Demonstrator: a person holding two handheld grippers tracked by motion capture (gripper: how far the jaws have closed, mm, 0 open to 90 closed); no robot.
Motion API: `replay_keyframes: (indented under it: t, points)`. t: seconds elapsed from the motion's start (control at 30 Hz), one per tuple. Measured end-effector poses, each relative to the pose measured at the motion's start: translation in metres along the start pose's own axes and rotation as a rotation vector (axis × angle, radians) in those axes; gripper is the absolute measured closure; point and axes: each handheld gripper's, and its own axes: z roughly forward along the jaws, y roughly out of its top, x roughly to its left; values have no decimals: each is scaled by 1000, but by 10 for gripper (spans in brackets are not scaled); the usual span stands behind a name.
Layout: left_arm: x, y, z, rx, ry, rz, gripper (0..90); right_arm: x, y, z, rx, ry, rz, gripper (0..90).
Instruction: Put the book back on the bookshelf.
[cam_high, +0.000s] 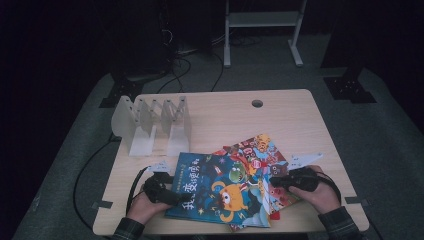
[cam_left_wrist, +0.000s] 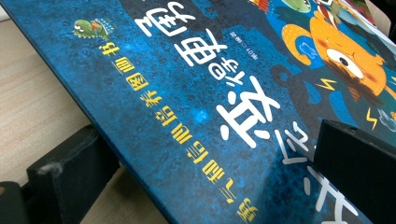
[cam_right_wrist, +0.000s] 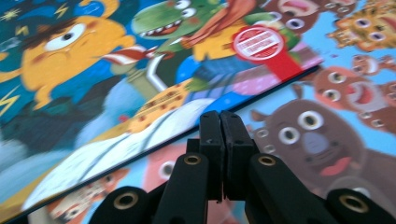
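Blue picture book (cam_high: 215, 187) lies on top of a pile of picture books (cam_high: 260, 150) near the front edge of the surface (cam_high: 280, 115). Left gripper (cam_high: 172, 197) has one jaw above and one below the book's left edge, gripping it. Right gripper (cam_high: 274, 182) has jaws pressed together, empty, resting on the pile at the blue book's right edge.
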Motion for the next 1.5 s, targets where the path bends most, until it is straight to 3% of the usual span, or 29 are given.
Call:
replay_keyframes:
  t: [0.53,0.67,0.97,1.5]
  points:
    - [3,1,1,6,-31,-14,0,7,3,5,5,25,-28,891]
    - [6,3,-2,-9,-44,-48,0,10,5,8,11,30,-30,891]
    - [5,6,-7,-12,-52,-41,0,10,6,8,13,32,-31,888]
    - [-2,21,-32,-105,-65,-15,0,10,12,15,23,46,-35,886]
